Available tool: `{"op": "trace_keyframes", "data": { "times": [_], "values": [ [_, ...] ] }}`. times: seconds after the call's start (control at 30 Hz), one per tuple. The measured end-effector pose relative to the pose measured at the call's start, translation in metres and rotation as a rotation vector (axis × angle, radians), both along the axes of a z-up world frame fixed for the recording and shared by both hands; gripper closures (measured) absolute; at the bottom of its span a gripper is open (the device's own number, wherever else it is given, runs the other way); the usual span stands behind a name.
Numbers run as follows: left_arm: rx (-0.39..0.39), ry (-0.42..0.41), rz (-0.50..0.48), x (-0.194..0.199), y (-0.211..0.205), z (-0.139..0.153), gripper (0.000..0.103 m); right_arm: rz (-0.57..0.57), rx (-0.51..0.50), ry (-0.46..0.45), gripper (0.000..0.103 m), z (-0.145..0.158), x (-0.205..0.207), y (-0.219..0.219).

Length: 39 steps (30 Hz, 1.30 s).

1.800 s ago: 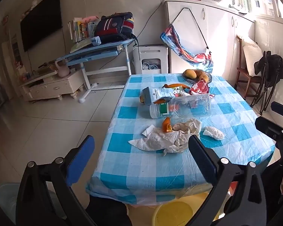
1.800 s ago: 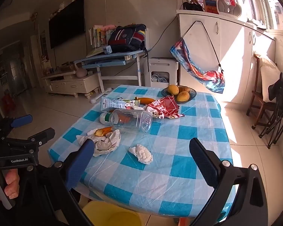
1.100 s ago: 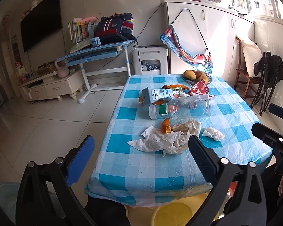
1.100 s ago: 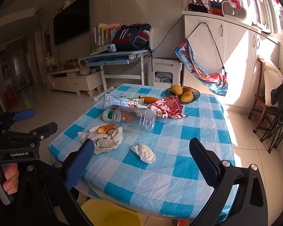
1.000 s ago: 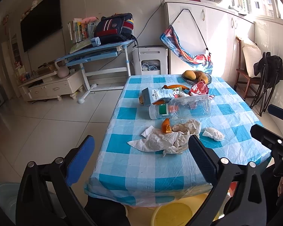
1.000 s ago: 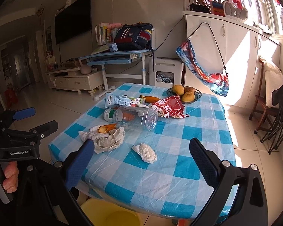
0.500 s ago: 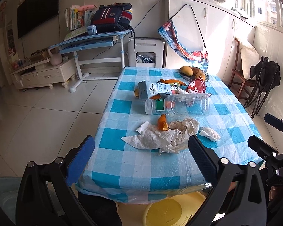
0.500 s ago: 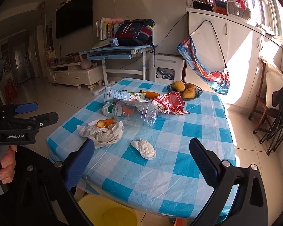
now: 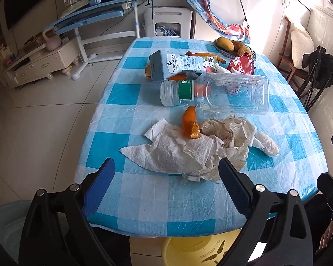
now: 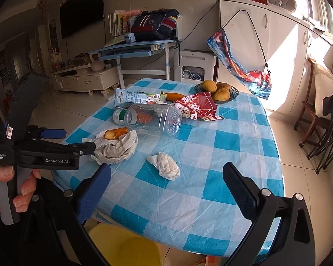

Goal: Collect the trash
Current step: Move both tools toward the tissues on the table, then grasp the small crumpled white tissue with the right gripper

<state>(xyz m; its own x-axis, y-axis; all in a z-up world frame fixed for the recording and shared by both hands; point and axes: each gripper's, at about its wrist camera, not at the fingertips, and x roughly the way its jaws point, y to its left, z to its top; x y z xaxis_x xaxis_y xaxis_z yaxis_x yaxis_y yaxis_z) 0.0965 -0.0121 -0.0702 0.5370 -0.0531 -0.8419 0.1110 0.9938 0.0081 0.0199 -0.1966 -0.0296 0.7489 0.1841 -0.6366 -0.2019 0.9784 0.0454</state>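
Two grippers are up, neither grasping anything. The left gripper [image 9: 165,173], its jaws wide but starting to close on empty air, has dropped forward and down since a second ago, so that the crumpled white paper towel heap [image 9: 188,148] now lies just beyond its blue-padded fingertips [image 9: 104,173]. That looks like the approach for a first pickup; no trash appears collected yet. The right gripper [image 10: 166,178] hangs released, having hardly shifted, short of the small wadded white tissue [image 10: 165,165] to the right of the heap.

On the heap rests an orange peel piece [image 9: 189,125]. Just behind the heap lies a clear plastic bottle with a green label [image 9: 215,94] on its side; its label print is too small to read. Behind that, the pale blue milk carton [image 9: 179,65] reads "Member's Mark". A red crinkled snack wrapper [image 10: 197,106] lies further back and to the right, its white characters unreadable. All sit on the blue-and-white checked desk [image 9: 144,199]. Below the desk's near edge stands a yellow plastic bucket [image 9: 199,250], probably the bin. The left gripper's body reads "GenRobot.AI" and "Data Acquisition System".
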Motion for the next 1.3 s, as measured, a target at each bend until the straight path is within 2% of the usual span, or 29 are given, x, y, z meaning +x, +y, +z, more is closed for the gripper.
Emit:
{"op": "trace_keyframes", "data": {
  "times": [0.17, 0.2, 0.23, 0.27, 0.3, 0.33, 0.57, 0.63, 0.67, 0.77, 0.93, 1.07, 1.23, 1.3],
  "values": [
    [-0.027, 0.033, 0.007, 0.023, 0.001, -0.014, 0.024, 0.025, -0.007, 0.026, 0.006, -0.007, 0.005, 0.005],
    [-0.028, 0.044, 0.004, 0.026, 0.0, -0.018, 0.031, 0.03, -0.007, 0.031, 0.006, -0.008, 0.005, 0.007],
    [-0.043, 0.06, 0.001, 0.029, 0.0, -0.022, 0.044, 0.036, -0.006, 0.036, 0.006, -0.009, 0.007, 0.007],
    [-0.076, 0.081, -0.002, 0.031, 0.001, -0.025, 0.052, 0.04, -0.005, 0.04, 0.006, -0.01, 0.009, 0.008],
    [-0.125, 0.098, -0.006, 0.033, 0.004, -0.028, 0.066, 0.044, -0.003, 0.045, 0.006, -0.011, 0.011, 0.008],
    [-0.167, 0.107, -0.006, 0.033, 0.007, -0.028, 0.072, 0.047, 0.002, 0.052, 0.006, -0.012, 0.014, 0.007],
    [-0.24, 0.05, -0.035, 0.021, 0.019, -0.015, 0.1, 0.079, 0.003, 0.117, 0.008, -0.019, 0.042, 0.011],
    [-0.276, 0.039, -0.054, 0.014, 0.023, -0.008, 0.101, 0.087, 0.008, 0.154, 0.012, -0.027, 0.051, 0.012],
    [-0.28, 0.024, -0.066, 0.01, 0.024, -0.004, 0.101, 0.09, 0.013, 0.175, 0.018, -0.032, 0.054, 0.013],
    [-0.267, -0.028, -0.106, -0.002, 0.025, 0.008, 0.101, 0.092, 0.011, 0.224, 0.025, -0.044, 0.065, 0.014],
    [-0.203, -0.055, -0.136, -0.01, 0.022, 0.012, 0.101, 0.082, -0.003, 0.256, 0.032, -0.056, 0.076, 0.016],
    [-0.134, -0.101, -0.157, -0.02, 0.017, 0.02, 0.101, 0.075, -0.014, 0.279, 0.045, -0.065, 0.081, 0.019],
    [-0.04, -0.164, -0.173, -0.032, 0.012, 0.028, 0.101, 0.069, -0.025, 0.268, 0.049, -0.064, 0.08, 0.021],
    [-0.016, -0.175, -0.178, -0.033, 0.011, 0.029, 0.101, 0.064, -0.027, 0.263, 0.055, -0.064, 0.08, 0.021]
  ]
}}
